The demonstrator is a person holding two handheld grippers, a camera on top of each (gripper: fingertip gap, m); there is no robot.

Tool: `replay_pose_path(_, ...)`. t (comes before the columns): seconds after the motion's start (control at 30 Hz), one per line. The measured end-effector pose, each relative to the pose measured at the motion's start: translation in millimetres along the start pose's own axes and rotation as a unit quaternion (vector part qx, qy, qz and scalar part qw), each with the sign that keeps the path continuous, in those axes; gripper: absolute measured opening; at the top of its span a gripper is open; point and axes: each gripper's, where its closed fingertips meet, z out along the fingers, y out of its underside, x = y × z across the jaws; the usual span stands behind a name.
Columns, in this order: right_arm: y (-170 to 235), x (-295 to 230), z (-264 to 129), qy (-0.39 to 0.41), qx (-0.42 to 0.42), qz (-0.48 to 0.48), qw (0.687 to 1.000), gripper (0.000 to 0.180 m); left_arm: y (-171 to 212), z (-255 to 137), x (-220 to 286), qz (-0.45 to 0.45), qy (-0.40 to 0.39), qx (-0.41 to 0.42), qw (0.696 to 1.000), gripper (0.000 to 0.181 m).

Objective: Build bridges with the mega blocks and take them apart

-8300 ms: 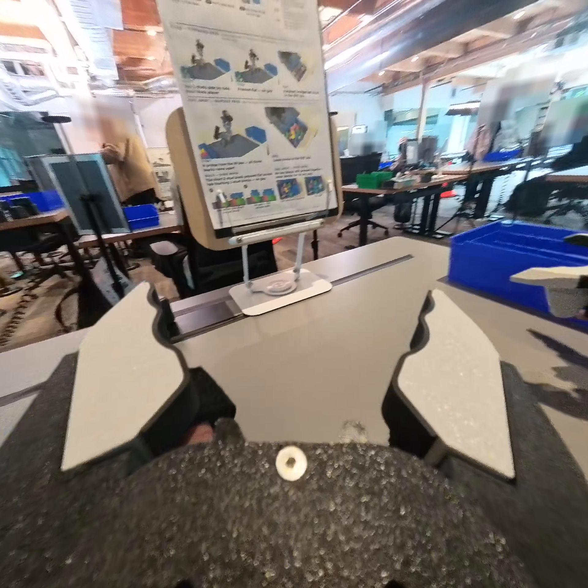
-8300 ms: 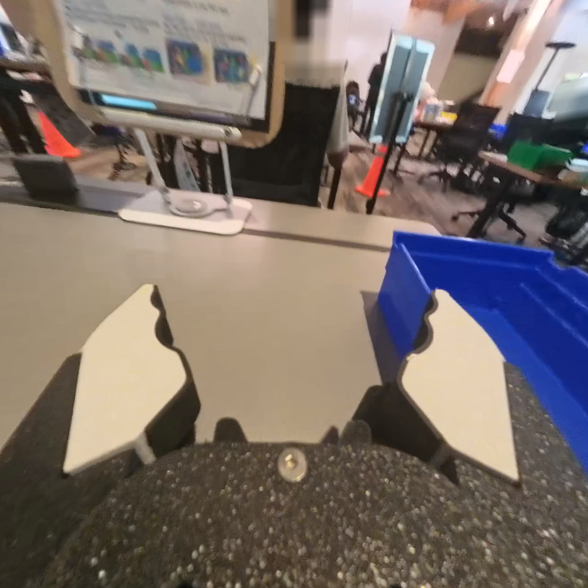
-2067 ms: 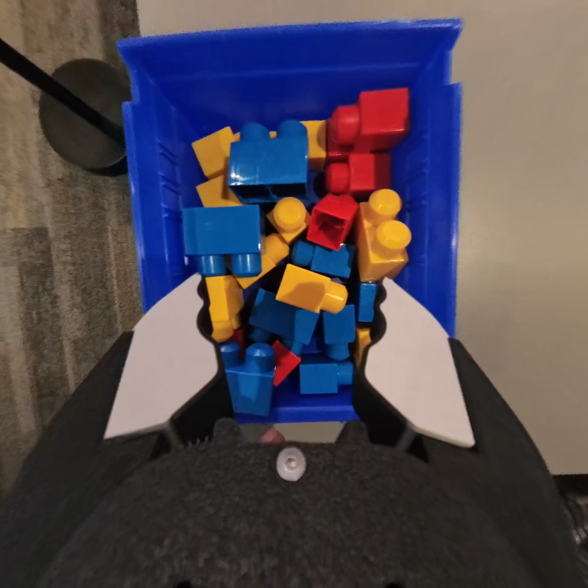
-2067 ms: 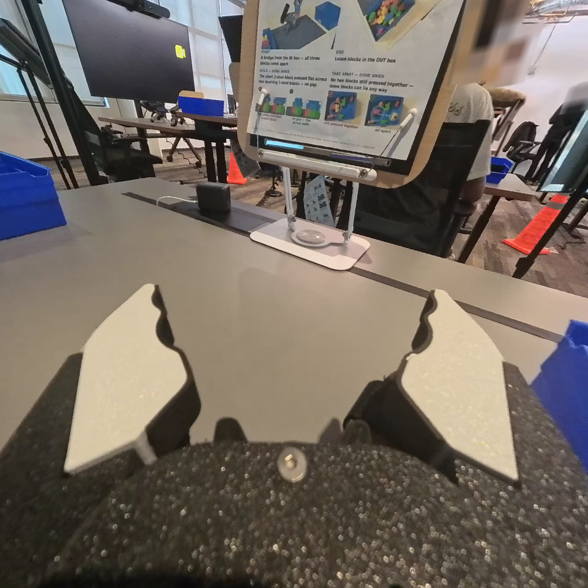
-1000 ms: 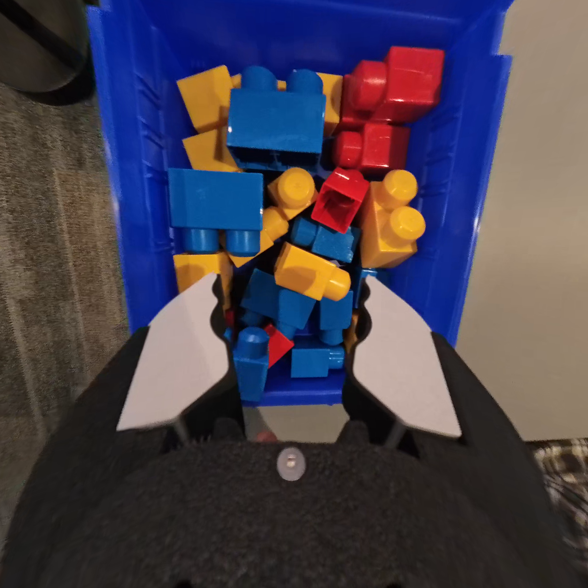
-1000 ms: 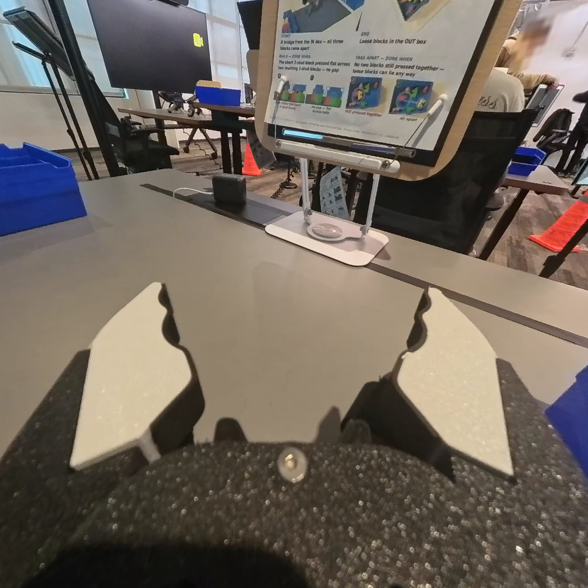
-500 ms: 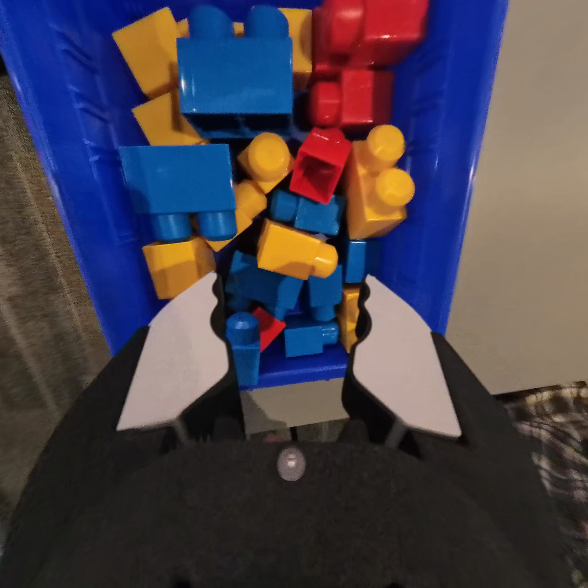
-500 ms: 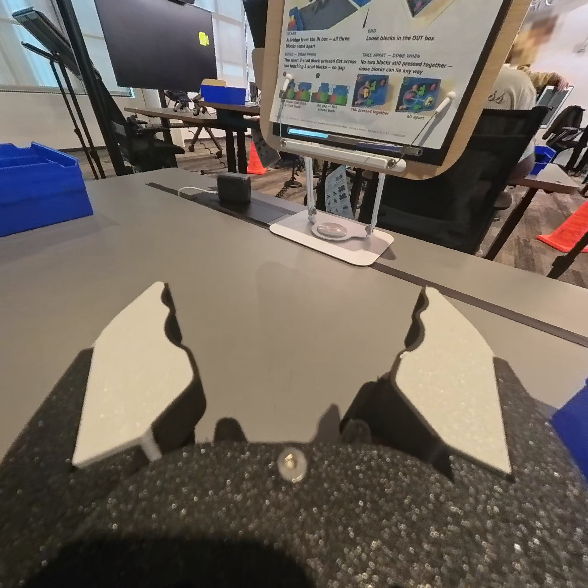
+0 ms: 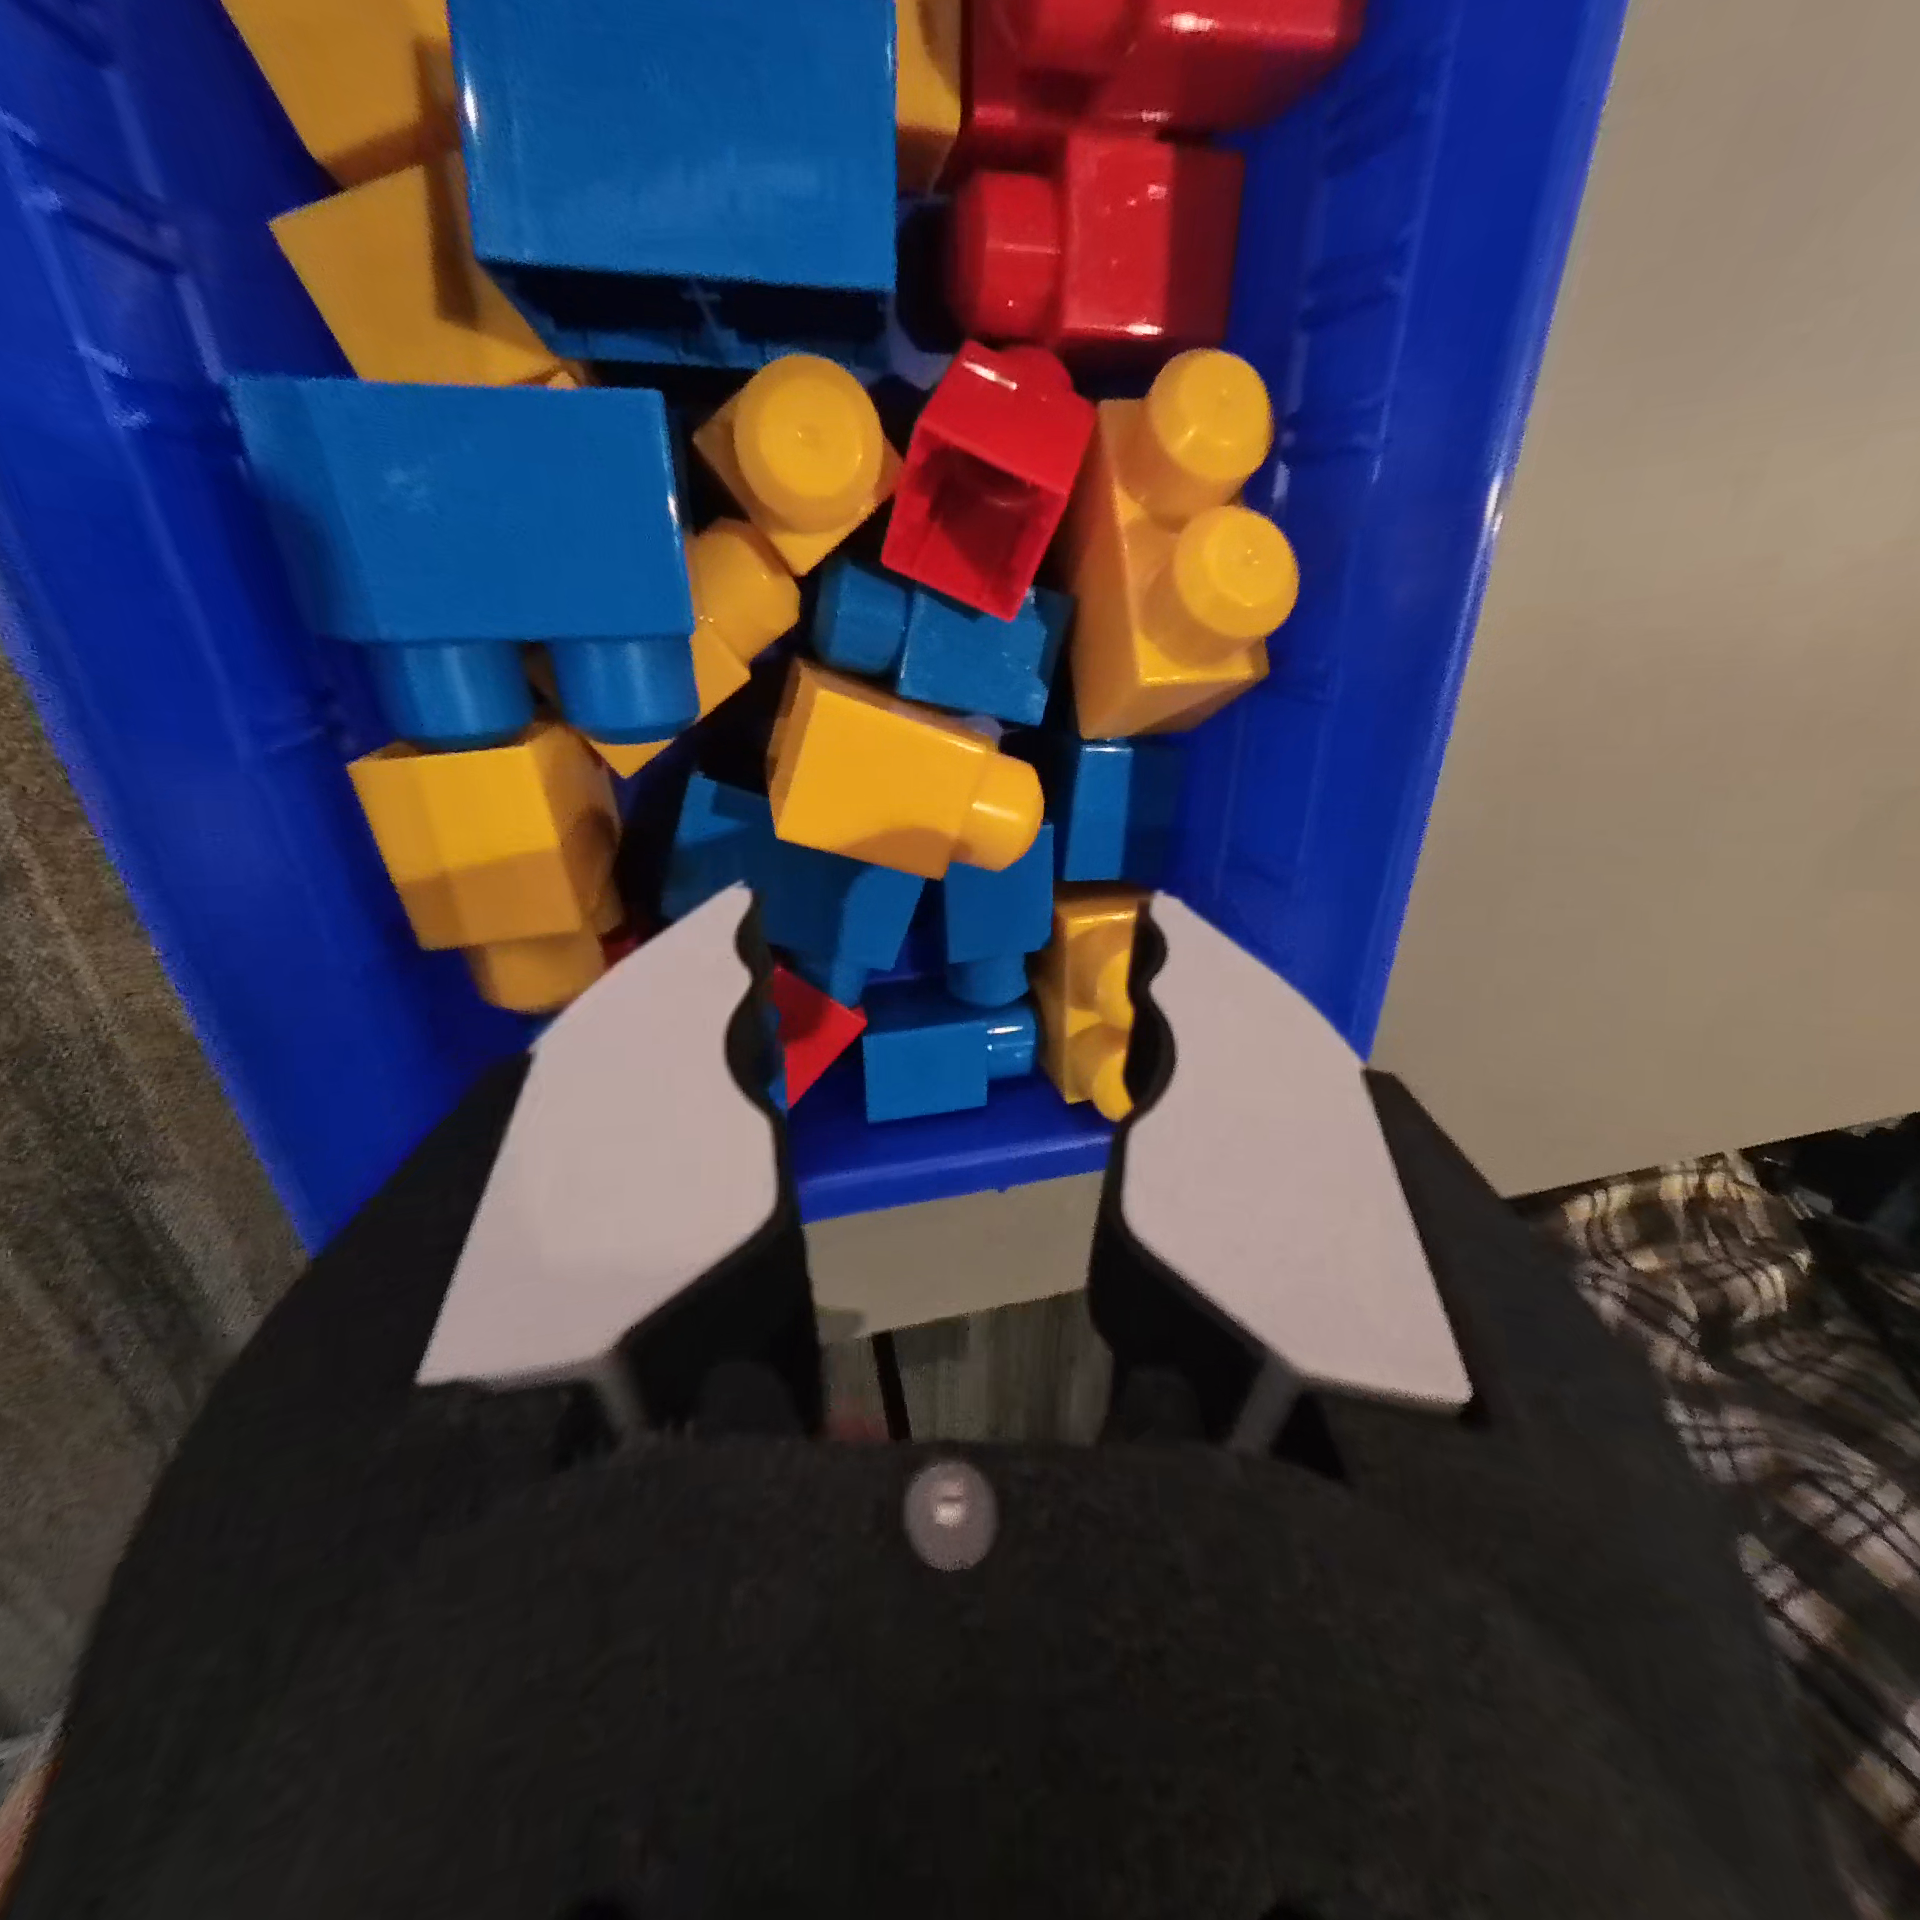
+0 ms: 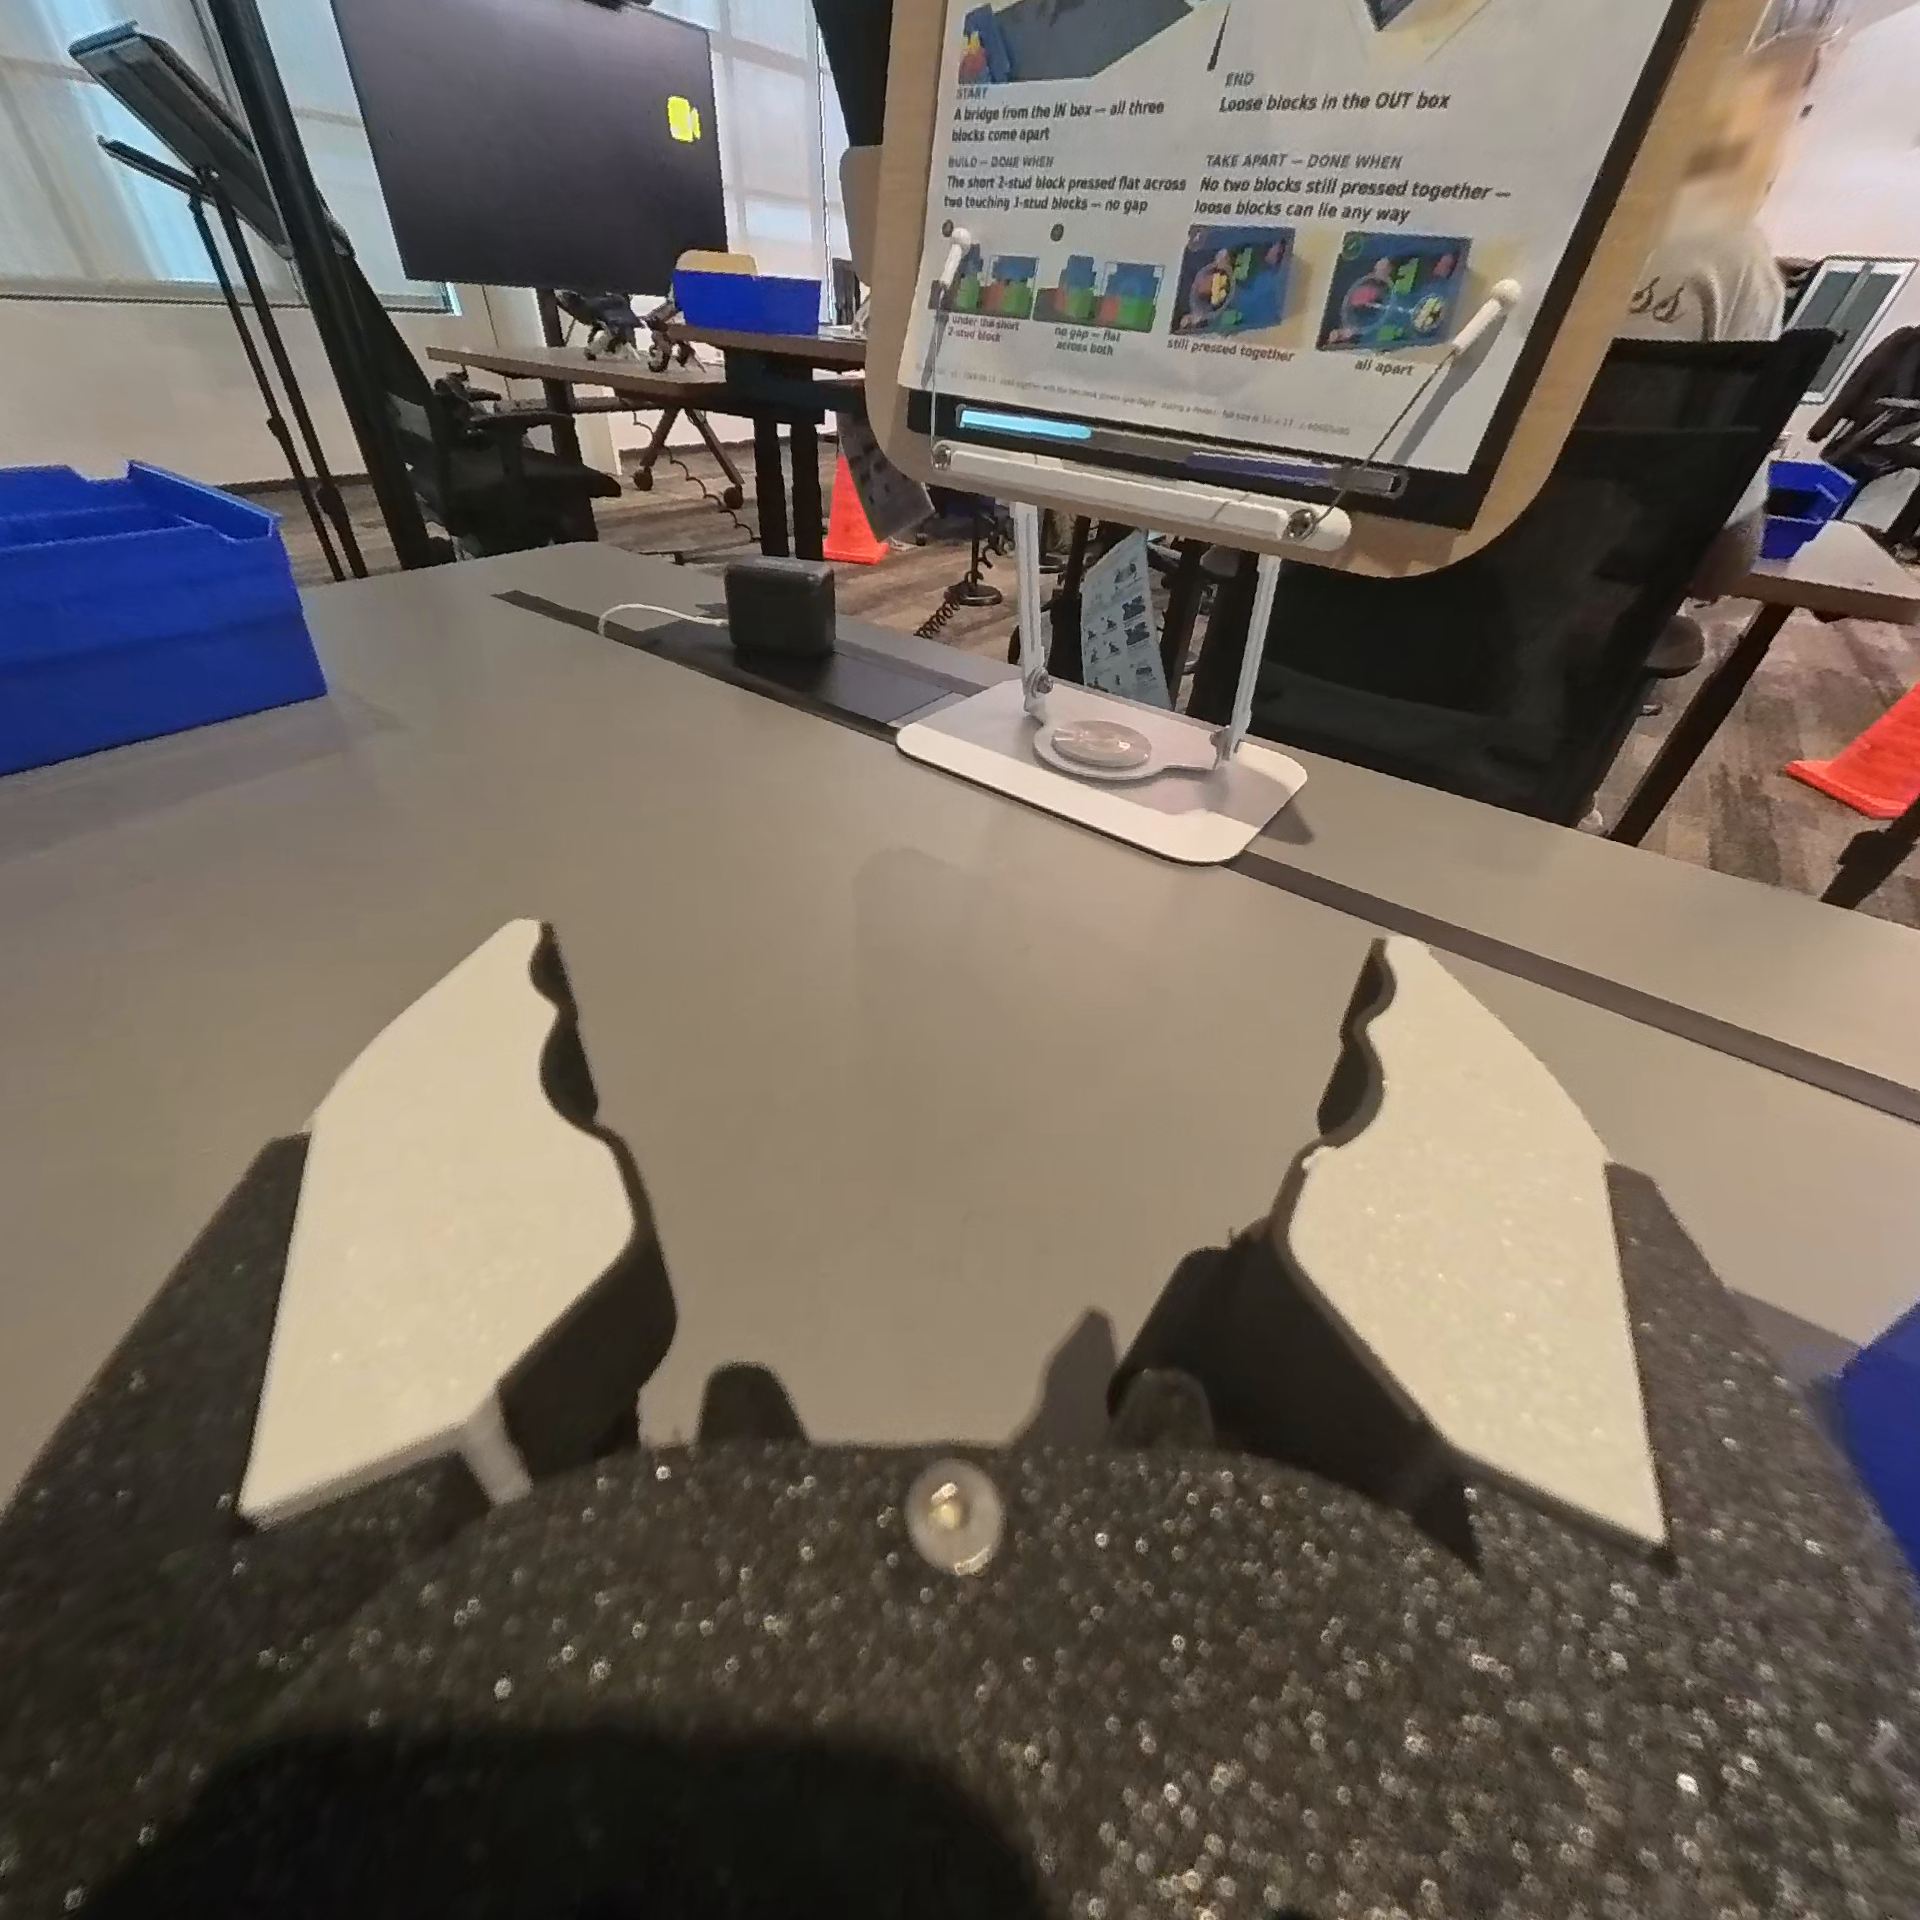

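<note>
In the left wrist view a blue bin [image 9: 1320,582] holds several loose mega blocks in blue, yellow and red. A yellow one-stud block [image 9: 894,795] lies on top near the middle, a red block [image 9: 987,488] beyond it. My left gripper [image 9: 948,935] is open and empty, pointing down over the bin's near end, its fingers above small blue blocks [image 9: 935,1049]. My right gripper [image 10: 956,956] is open and empty, low over the bare grey table [image 10: 831,935].
A second blue bin [image 10: 135,613] stands at the table's far left. An instruction board on a white stand [image 10: 1122,758] and a small black box [image 10: 779,618] stand at the back. A blue bin corner [image 10: 1881,1392] shows at the right. Carpet floor [image 9: 104,1039] lies left of the bin. About 65 centimeters separates my left fingertips from my right.
My left gripper has moved down closer over the bin, with its fingers a little narrower than two seconds ago. My right gripper has turned slightly left over the table.
</note>
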Motion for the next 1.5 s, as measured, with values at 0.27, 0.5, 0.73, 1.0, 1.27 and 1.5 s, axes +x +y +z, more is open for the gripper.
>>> replay_pose_path(0.27,1,-1,0,-0.003,0.000,0.003,1.000,0.136,2,5,8,-0.027,0.053,-0.019,0.998,0.047)
replay_pose_path(0.5,1,-1,1,-0.004,0.001,0.005,1.000,0.136,-6,-3,-19,-0.019,-0.054,0.008,0.998,0.075)
replay_pose_path(0.73,-1,-1,-1,-0.002,0.006,0.004,1.000,0.136,-30,-26,5,0.008,0.010,0.139,0.990,0.080)
replay_pose_path(1.0,-4,0,-2,0.001,0.016,0.005,1.000,0.137,-47,-79,27,0.074,0.057,0.333,0.938,0.054)
replay_pose_path(1.27,-8,0,-3,0.002,0.025,0.002,1.000,0.138,-43,-145,51,0.150,0.130,0.544,0.815,0.051)
replay_pose_path(1.5,-9,-3,-4,0.000,0.028,-0.004,1.000,0.138,-27,-190,64,0.192,0.209,0.678,0.678,0.056)
